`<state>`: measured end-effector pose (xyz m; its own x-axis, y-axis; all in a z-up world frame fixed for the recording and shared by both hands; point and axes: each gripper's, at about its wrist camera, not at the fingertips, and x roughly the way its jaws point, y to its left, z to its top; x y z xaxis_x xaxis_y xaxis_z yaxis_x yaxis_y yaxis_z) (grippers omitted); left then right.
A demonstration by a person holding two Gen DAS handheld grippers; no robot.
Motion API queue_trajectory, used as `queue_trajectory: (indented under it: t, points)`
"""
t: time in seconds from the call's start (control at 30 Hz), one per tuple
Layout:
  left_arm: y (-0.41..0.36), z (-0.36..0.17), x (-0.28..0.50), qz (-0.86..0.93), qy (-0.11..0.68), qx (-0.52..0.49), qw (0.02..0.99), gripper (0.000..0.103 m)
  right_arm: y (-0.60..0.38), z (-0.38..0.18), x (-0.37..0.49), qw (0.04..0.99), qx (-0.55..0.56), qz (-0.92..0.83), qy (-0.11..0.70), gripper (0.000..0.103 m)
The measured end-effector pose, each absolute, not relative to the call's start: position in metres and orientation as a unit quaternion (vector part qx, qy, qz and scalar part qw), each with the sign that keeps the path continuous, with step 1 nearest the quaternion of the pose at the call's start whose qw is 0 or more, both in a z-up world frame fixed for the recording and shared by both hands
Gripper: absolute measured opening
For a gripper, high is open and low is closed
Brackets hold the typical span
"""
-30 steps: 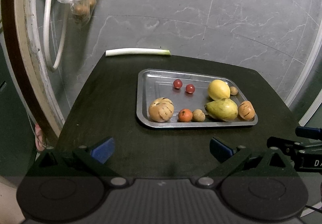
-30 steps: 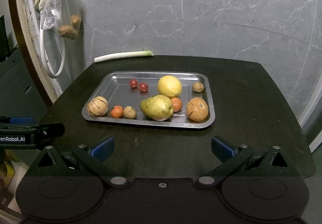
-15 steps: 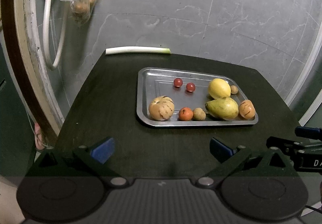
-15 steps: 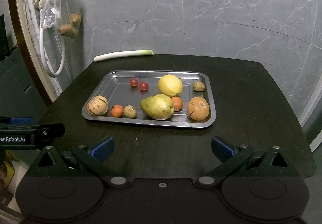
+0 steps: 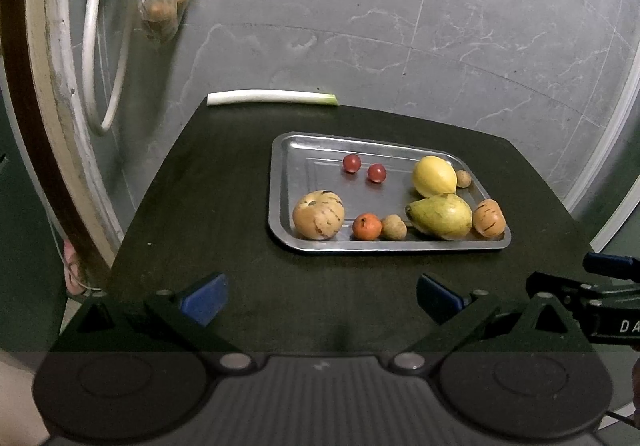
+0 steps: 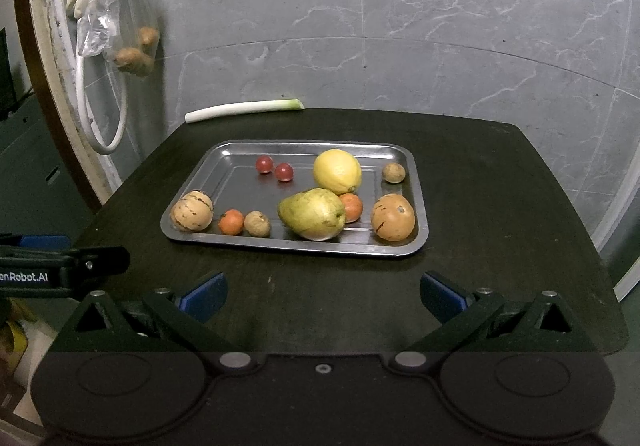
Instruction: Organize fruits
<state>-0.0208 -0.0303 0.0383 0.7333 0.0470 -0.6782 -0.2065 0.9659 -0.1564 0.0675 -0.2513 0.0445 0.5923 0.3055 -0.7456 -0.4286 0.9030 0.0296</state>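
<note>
Steel tray (image 6: 418, 242) lies at the centre of the right wrist view on a dark table (image 6: 500, 205), holding all the fruit: a yellow lemon (image 6: 337, 171), a green pear (image 6: 312, 213), two striped melons (image 6: 191, 210) (image 6: 393, 222), two red cherry tomatoes (image 6: 274, 167), small oranges and brown nuts. Both claws sit at the lower edge of their frames, short of the tray and touching nothing. The right gripper (image 6: 320, 294) has its blue fingertips spread wide and holds nothing; the left gripper (image 5: 318, 296) is likewise spread and empty. In the right wrist view the pear lies straight ahead above the gap between the fingers, its long axis running left to right across the frame. In the left wrist view the tray (image 5: 280, 213) sits to the right of centre, so the right gripper appears better lined up with the fruit. A leek (image 6: 244, 109) rests along the table's far edge.
</note>
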Motion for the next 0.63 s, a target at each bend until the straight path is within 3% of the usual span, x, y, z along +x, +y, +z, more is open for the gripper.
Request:
queue_trajectory:
  t: [0.63]
  points:
    - [-0.0281,0.0433,-0.0198,0.054,0.382,-0.123,0.914,0.102,-0.2486,0.0455,0.0673,0.888,-0.080,0.206,0.403,0.102]
